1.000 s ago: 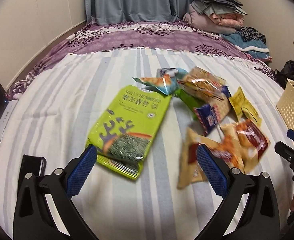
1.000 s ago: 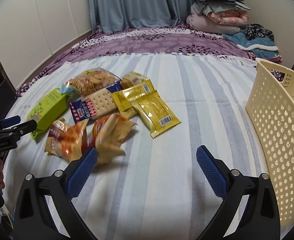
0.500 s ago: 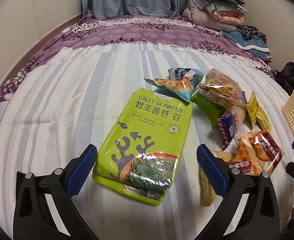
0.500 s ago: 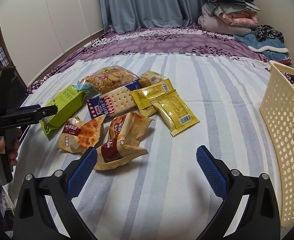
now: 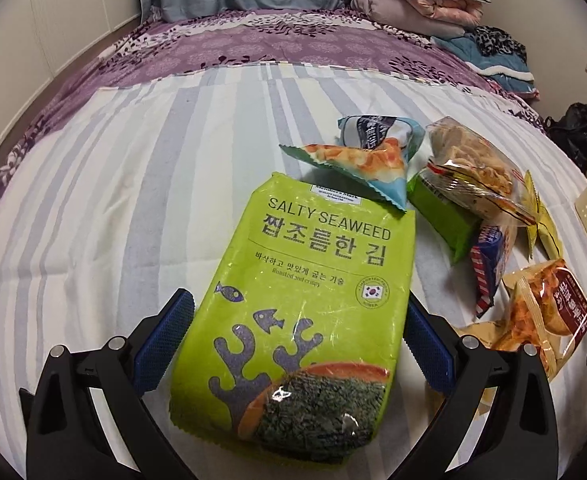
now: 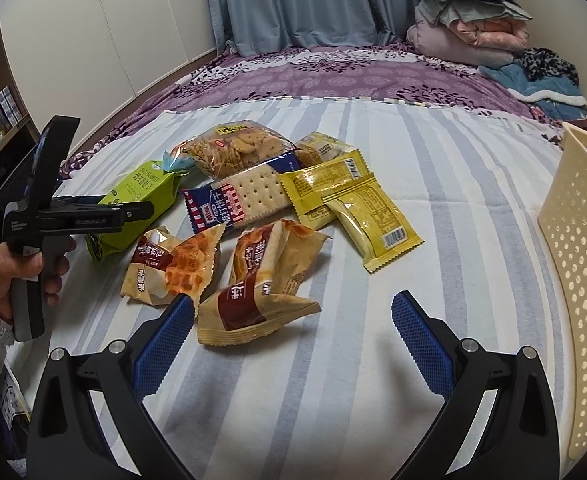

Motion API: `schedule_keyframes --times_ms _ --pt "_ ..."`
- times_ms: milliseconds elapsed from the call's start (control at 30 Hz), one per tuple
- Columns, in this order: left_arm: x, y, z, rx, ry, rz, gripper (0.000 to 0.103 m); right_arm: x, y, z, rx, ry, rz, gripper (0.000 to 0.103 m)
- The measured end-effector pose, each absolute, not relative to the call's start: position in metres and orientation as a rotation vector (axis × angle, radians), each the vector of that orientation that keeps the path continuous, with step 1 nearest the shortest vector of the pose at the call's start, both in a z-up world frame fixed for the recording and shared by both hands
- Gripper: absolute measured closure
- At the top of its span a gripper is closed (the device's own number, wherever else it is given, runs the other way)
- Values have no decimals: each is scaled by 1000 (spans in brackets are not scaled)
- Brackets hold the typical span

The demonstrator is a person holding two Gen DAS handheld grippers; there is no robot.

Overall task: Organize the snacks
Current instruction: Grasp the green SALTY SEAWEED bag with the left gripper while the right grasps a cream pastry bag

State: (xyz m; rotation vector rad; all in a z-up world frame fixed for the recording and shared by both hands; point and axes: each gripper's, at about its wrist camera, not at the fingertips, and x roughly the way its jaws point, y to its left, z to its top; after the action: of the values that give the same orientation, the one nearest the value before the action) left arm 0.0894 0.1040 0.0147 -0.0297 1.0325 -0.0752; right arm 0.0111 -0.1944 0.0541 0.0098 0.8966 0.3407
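Note:
A lime-green seaweed packet (image 5: 305, 300) lies flat on the striped bedsheet (image 5: 105, 220), its lower half between the fingers of my left gripper (image 5: 293, 340). That gripper is open, with a blue pad on either side of the packet. From the right wrist view, the left gripper (image 6: 133, 210) reaches over the seaweed packet (image 6: 133, 192), held by a hand (image 6: 25, 264). My right gripper (image 6: 293, 344) is open and holds nothing, just short of a brown waffle packet (image 6: 261, 280). A cream perforated basket (image 6: 581, 280) stands at the right.
More snacks lie clustered: a second waffle packet (image 6: 173, 264), a cracker pack (image 6: 237, 200), a clear biscuit bag (image 6: 233, 150), yellow sachets (image 6: 369, 220) and a blue triangular packet (image 5: 369, 164). Folded blankets (image 6: 469, 28) sit at the far right corner of the bed.
The left gripper has moved forward and right until the seaweed packet lies between its fingers. The right gripper has drawn closer to the waffle packets. Both have stayed open.

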Motion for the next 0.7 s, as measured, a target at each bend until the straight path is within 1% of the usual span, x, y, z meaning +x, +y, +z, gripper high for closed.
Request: schedule_keyframes --times_ms 67,100,133,433,467,533,600,700 --pt "91 108 12 -50 1034 -68 3 13 -191 53 6 903 347 5" --pt "91 110 11 -58 1031 -66 5 14 -189 52 2 905 349 5" --pt "90 111 10 -64 1027 -67 10 15 -187 52 -2 907 351 5" --pt "75 120 26 -107 957 -47 19 30 -177 44 -15 931 327 5" --pt "74 122 30 -111 950 -42 20 31 -177 43 -21 935 317 7" --pt "70 124 36 -124 932 -34 21 34 -177 40 -24 946 309 16" --pt "66 126 42 -132 917 -27 22 38 -176 38 -17 959 319 21" --pt "60 125 47 -135 906 -28 22 41 -166 35 -63 966 327 25"
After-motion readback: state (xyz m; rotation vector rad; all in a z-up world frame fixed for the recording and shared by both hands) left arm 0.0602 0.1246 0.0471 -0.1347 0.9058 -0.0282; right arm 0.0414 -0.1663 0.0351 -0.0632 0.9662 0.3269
